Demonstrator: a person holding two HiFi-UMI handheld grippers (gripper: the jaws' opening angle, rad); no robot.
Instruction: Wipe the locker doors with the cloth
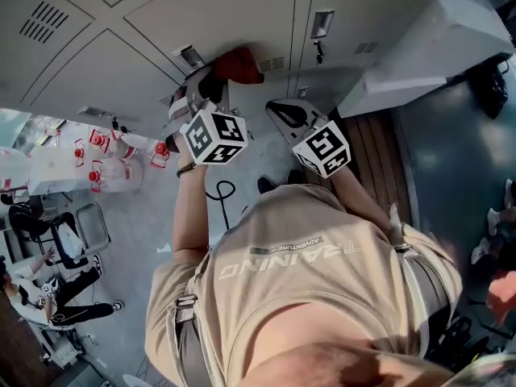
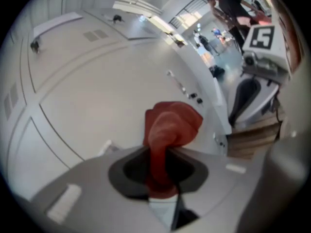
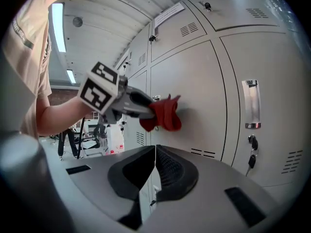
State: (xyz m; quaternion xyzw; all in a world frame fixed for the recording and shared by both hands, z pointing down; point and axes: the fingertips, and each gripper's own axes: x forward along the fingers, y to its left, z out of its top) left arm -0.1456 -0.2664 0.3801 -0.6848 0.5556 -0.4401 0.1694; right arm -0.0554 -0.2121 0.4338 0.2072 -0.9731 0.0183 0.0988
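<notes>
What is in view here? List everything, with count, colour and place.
Grey metal locker doors: several, pale grey, facing the person.
Soft red cloth: one, red, against one door.
Silver door handle: one, silver, on the door to the right.
Dark keys: a small bunch, dark, hanging below that handle.
Red-capped clear bottles: several, red caps, far left in the head view.
Left hand-held gripper: one, grey, shut on the cloth.
Right hand-held gripper: one, grey, shut, empty.
Beige T-shirt: one, beige, on the person.

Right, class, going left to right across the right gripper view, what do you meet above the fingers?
Person's forearm → marker cube → red cloth → locker door handle.
</notes>
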